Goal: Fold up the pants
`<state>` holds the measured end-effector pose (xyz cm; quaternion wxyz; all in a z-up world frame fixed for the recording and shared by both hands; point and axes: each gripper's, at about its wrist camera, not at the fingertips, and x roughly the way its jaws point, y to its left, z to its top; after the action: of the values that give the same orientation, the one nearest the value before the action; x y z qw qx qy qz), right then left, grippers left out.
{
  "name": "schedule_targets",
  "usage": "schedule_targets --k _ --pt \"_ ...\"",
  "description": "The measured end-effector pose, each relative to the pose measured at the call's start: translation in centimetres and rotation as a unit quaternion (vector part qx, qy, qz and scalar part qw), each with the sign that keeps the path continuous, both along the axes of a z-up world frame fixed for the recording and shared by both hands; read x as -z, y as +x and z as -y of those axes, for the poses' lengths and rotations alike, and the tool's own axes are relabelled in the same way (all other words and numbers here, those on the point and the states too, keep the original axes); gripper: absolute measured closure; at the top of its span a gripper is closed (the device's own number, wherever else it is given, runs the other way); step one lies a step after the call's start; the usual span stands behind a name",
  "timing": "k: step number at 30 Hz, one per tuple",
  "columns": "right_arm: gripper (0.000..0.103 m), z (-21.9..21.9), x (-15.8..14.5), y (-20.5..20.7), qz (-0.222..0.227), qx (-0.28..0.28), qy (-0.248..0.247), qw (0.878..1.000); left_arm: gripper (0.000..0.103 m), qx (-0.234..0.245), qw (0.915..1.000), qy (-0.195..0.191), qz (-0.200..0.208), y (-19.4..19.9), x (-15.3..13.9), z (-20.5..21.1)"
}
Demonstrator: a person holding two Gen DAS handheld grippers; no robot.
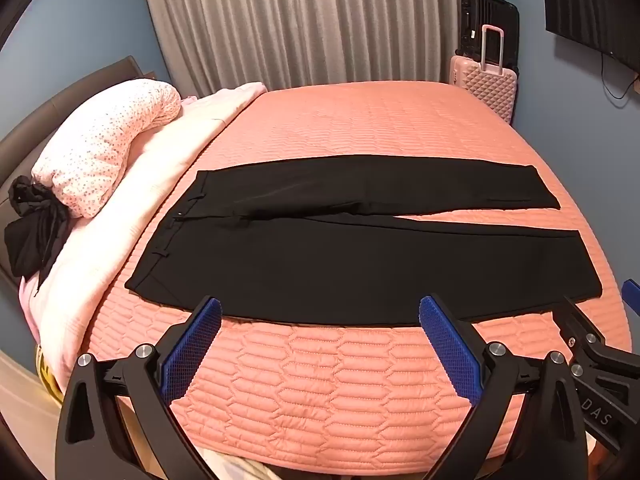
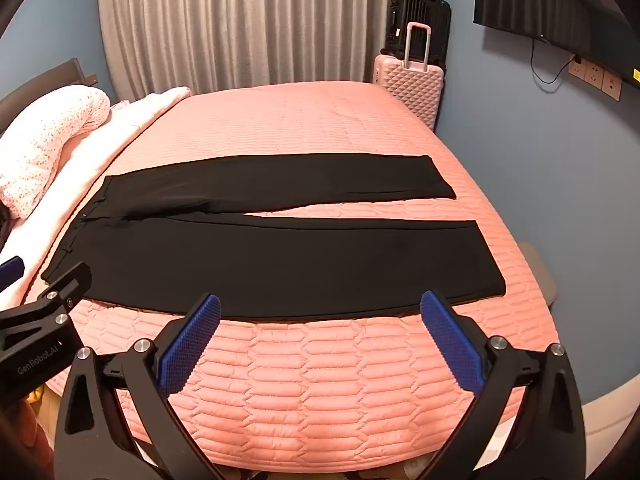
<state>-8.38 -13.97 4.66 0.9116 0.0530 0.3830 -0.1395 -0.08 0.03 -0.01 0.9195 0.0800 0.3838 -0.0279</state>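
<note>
Pants [image 1: 360, 256], one black pair, lie flat and unfolded on the bed [image 1: 360, 120], waistband left, two legs running right. Left tool [image 1: 320, 312] and right tool [image 2: 320, 310] hover near the front edge, both spread wide, gripping nothing. Two suitcases stand behind.

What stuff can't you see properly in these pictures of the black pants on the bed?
- Pants: the underside is hidden against the pink bedspread in both views.
- Black bundle: too dark and crumpled in the left wrist view to identify.
- Black suitcase: its lower part is hidden behind the pink suitcase.
- Wall screen: cut off by the right wrist view's edge.
</note>
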Motion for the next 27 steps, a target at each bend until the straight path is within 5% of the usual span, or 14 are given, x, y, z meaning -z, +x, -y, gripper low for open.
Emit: schedule_targets --k 8,10,27 --pt "0.005 0.0 0.0 0.3 -0.008 0.026 -0.002 1.000 0.005 -0.006 0.9998 0.017 0.004 -0.4 0.0 0.4" --pt "0.005 -0.8 -0.5 -0.1 -0.006 0.032 -0.007 0.999 0.005 0.011 0.9999 -0.003 -0.005 0.0 0.2 0.4" --pt "0.005 -0.7 -1.4 0.4 0.002 0.012 -0.005 1.000 0.005 0.011 0.9998 -0.008 -0.013 0.0 0.7 -0.2"
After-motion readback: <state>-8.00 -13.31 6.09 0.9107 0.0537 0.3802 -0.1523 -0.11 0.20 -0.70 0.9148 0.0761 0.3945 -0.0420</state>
